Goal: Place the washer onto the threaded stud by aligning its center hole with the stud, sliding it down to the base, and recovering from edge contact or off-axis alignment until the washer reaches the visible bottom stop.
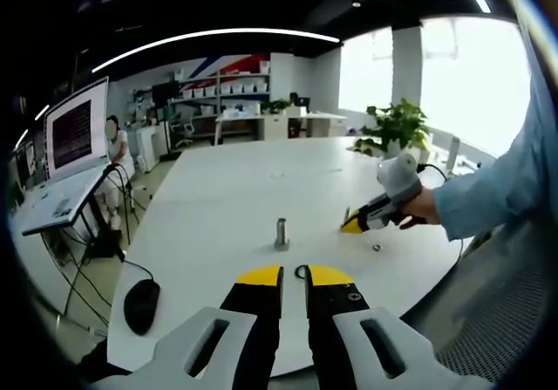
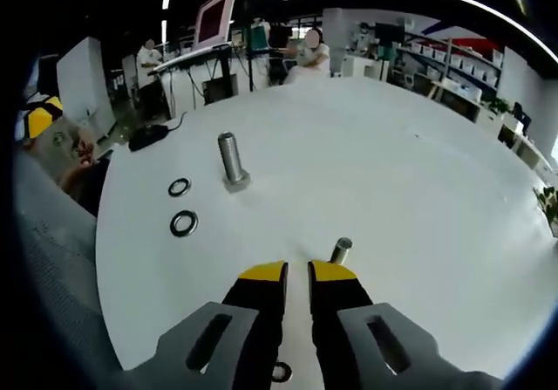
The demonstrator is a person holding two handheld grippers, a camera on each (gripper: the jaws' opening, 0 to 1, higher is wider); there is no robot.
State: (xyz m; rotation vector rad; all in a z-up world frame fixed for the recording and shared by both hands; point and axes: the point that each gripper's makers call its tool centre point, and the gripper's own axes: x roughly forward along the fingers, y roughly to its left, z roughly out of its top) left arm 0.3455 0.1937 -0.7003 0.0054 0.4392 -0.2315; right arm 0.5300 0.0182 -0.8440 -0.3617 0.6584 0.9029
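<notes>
While both tools hang over the white worktop (image 2: 418,172), right tool (image 2: 296,272) nearly closed, left tool (image 1: 294,275) nearly closed, stud (image 2: 231,161) upright at 11 o'clock, two washers (image 2: 183,223) left of it, small bolt (image 2: 340,250) just ahead, open room beyond.

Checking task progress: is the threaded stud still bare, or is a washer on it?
Bare. In the right gripper view the stud stands upright on the white table with nothing around its shank; two washers lie flat beside it.

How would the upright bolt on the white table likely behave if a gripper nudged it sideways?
The bolt stands on its wide head, so a low nudge would probably slide it across the smooth table. A push near its top might tip it, and its round shank would then likely roll.
</notes>
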